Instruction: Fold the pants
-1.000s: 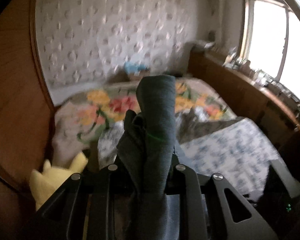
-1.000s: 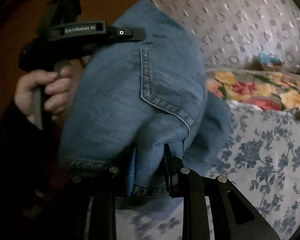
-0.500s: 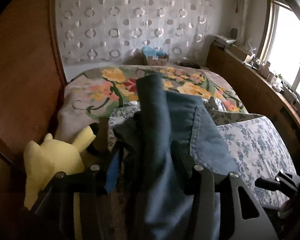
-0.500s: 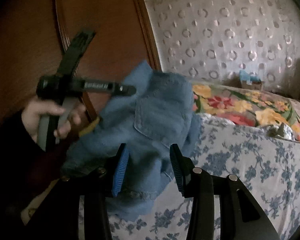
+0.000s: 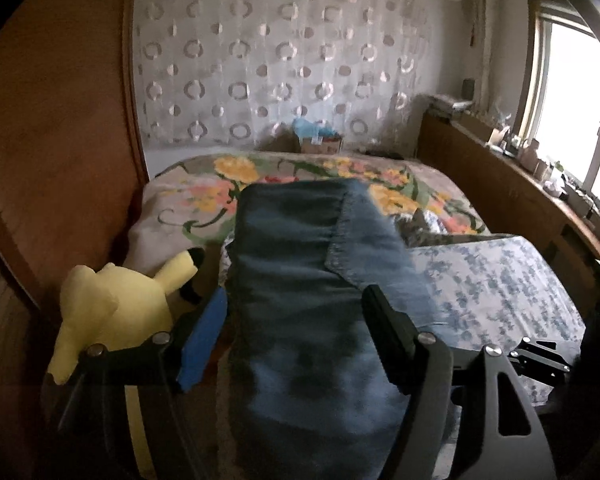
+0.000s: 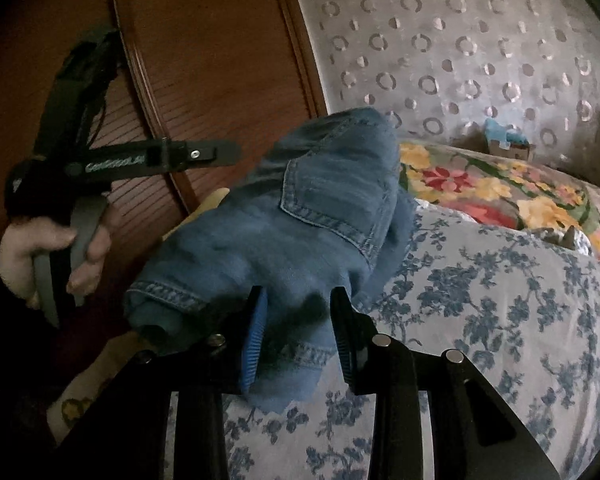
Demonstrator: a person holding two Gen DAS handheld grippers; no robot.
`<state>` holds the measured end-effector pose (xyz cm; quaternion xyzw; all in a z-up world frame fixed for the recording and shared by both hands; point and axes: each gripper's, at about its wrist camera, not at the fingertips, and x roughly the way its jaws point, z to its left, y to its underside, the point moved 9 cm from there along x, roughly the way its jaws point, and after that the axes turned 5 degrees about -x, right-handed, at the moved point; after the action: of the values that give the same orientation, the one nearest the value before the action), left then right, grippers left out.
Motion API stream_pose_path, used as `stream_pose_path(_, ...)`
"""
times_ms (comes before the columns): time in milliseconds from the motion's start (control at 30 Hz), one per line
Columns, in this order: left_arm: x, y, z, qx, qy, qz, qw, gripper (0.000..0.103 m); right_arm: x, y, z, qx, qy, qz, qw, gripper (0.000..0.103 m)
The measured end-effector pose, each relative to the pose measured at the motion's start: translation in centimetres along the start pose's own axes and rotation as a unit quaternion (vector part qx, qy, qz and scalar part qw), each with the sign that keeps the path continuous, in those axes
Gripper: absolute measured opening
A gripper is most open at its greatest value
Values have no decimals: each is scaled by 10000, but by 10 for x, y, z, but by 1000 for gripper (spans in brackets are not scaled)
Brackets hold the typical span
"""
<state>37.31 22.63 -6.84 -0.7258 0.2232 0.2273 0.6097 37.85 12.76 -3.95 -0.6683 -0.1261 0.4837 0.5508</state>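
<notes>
Right now the bed [image 5: 512, 280] is filling most of both views, with its blue-flowered sheet [image 6: 500, 320] nearest me and a bright floral blanket [image 5: 228, 188] lying beyond it toward the curtain [image 5: 284, 68]. On the near corner of the sheet the jeans [image 5: 300, 300] are sitting in a folded bundle, back pocket [image 6: 332, 196] facing up, one edge hanging toward the wooden headboard [image 6: 204, 52].

I am holding my left gripper [image 5: 296, 312] wide apart, and the jeans are running straight through the gap between its fingers, not pinched by either; in the right view that gripper is hovering just beside the bundle. My right gripper [image 6: 298, 320] is also standing apart, its fingers straddling the near hem of the jeans, with denim bulging between them but gaps showing on each side.

A yellow plush [image 5: 116, 308] is lying just left of the jeans, against the headboard.
</notes>
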Motion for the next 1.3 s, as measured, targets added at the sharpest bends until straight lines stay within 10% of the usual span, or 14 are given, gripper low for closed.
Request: stream_pose_path(1300, -190, 53, -215, 548, 217, -1144, 9917, 84, -284, 62, -6, 220, 1662, -1186, 9787, 35)
